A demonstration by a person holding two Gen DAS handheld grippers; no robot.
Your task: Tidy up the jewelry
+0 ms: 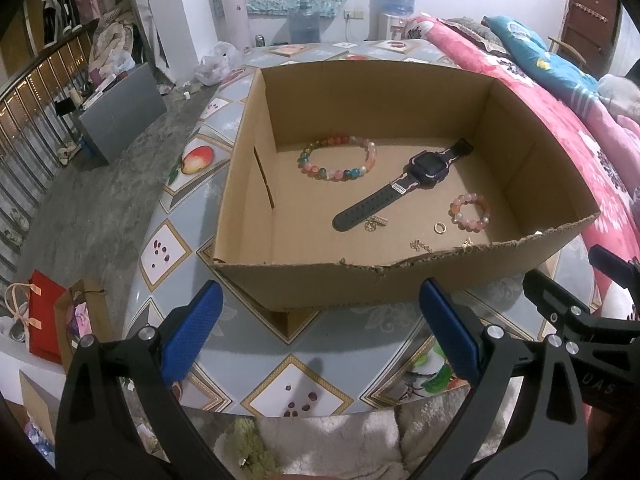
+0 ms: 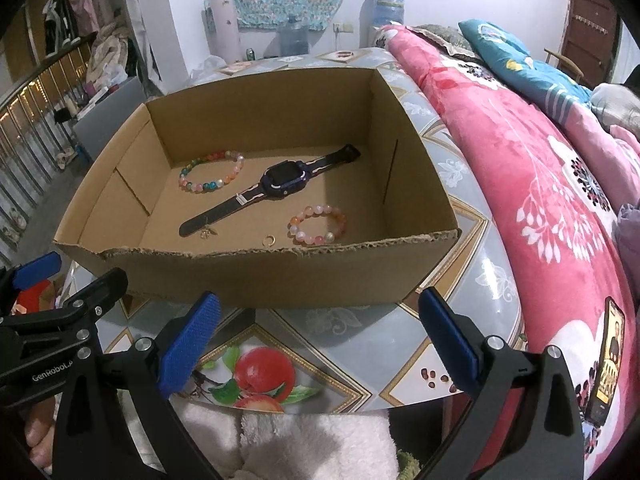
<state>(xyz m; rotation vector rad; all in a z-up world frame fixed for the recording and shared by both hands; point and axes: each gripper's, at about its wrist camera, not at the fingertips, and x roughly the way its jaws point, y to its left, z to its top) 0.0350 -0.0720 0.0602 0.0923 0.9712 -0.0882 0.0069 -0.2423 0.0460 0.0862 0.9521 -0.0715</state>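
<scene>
Everything to be sorted sits inside the cardboard box [image 1: 400, 284] on the tiled worktop [image 1: 320, 384], and both tools wait on the near side of its torn front wall — so any reach has to go up and over that ragged edge, then down.

Going left to right across the box floor: the multicoloured bead bracelet [image 1: 338, 156] lies toward the far left. The watch [image 1: 404, 186] runs on a slant, its long axis going from the near-left up to the far-right corner. Just beside the near end of its strap is a small gold charm [image 1: 374, 224], then a gold ring [image 1: 440, 228], then the pink bead bracelet [image 2: 318, 224] toward the right wall.

The left gripper [image 1: 318, 336] is spread wide with nothing between its blue fingers [image 1: 192, 332]. The right gripper [image 2: 318, 340] stands the same — wide and empty. The pink bracelet and ring seem handier to the right one, the coloured bracelet to the left.

More tiny gold pieces lie against the front wall in the left view; they are too small to identify, and the wall hides them from the right camera.
</scene>
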